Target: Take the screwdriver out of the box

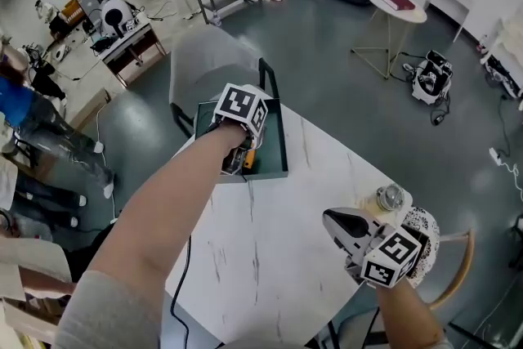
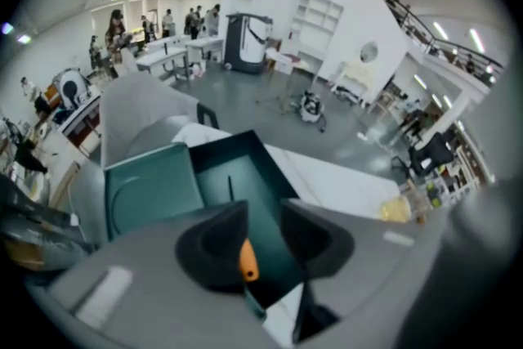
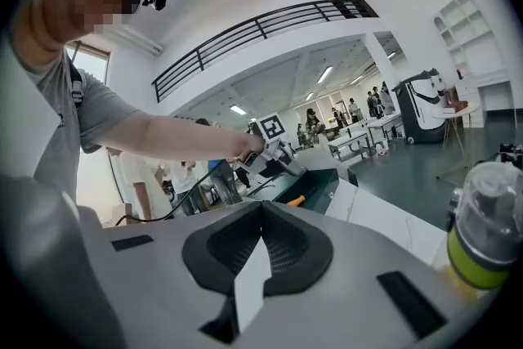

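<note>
White marble-patterned desk (image 1: pixel 270 257) is carrying a dark green rectangular open-topped box (image 1: pixel 280 139) at its far edge. The left hand-held gripper (image 2: pixel 263 208) is pointing steeply down into the box, its jaws standing apart. The right hand-held gripper (image 3: pixel 261 207) is hovering over the near right desk edge, well apart from the box, its jaws standing together. The orange-handled screwdriver (image 2: pixel 248 261) is lying inside the box, its handle sitting between the left jaws, unclamped.
</note>
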The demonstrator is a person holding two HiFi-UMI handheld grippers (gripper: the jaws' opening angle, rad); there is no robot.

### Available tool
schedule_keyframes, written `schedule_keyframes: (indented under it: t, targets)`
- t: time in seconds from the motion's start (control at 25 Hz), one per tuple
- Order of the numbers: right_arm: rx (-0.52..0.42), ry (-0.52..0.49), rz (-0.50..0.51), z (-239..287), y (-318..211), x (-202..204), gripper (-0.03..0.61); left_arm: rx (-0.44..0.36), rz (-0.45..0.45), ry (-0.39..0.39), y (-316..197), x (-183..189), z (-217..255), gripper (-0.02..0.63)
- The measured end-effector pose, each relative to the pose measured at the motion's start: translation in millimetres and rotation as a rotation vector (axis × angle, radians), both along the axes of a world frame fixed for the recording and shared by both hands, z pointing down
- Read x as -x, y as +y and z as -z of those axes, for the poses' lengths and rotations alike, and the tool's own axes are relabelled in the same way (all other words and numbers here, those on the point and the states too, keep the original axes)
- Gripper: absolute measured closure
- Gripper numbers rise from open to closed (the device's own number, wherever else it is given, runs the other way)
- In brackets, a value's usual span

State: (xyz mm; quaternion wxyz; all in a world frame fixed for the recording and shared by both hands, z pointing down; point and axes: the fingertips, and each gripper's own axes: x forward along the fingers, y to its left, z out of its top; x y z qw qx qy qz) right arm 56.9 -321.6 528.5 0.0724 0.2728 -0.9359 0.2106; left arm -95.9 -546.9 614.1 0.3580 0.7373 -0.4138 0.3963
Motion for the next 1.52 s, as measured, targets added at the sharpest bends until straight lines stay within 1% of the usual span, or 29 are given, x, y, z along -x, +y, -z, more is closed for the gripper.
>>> schedule_keyframes:
  t: [0.12, 0.28, 0.44, 0.6, 0.72, 0.84, 0.96, 1.08, 1.16, 1.32, 1.4, 1.44, 1.52]
  targets:
    - [0.007, -0.009, 0.008, -7, -2, -1, 0.571, 0.065, -0.028, -0.062, -9, -4, -19, 0.491]
    - [0.028, -0.037, 0.008, -14, -4, -4, 0.571, 0.137, -0.025, -0.13, -21, -3, -42, 0.485]
    - [0.058, -0.048, 0.008, -22, -2, -6, 0.571, 0.174, -0.02, -0.191, -27, -2, -62, 0.485]
    - [0.086, -0.047, -0.004, -24, -5, -9, 0.571, 0.228, -0.022, -0.265, -20, 5, -74, 0.485]
    - [0.108, -0.051, -0.008, -22, -6, -10, 0.571, 0.236, -0.036, -0.303, -20, 7, -78, 0.485]
    - [0.12, -0.047, -0.005, -20, -6, -8, 0.571, 0.247, -0.077, -0.356, -19, 7, -83, 0.484]
    - [0.131, -0.039, 0.003, -22, -6, -6, 0.571, 0.251, -0.12, -0.404, -20, 5, -92, 0.447]
    - [0.147, -0.025, 0.009, -25, -4, -4, 0.571, 0.28, -0.143, -0.442, -12, 6, -94, 0.445]
    - [0.155, -0.016, 0.008, -26, -3, -5, 0.571, 0.281, -0.157, -0.463, -11, 6, -95, 0.446]
    - [0.169, -0.002, 0.006, -31, -2, -5, 0.571, 0.251, -0.179, -0.538, -15, 11, -98, 0.491]
    - [0.174, 0.004, 0.009, -33, 0, -4, 0.571, 0.222, -0.196, -0.573, -21, 14, -102, 0.5]
    - [0.176, 0.007, 0.011, -34, 1, -3, 0.571, 0.206, -0.204, -0.593, -24, 16, -103, 0.514]
    - [0.179, 0.01, 0.013, -36, 2, -2, 0.571, 0.173, -0.219, -0.626, -28, 17, -104, 0.565]
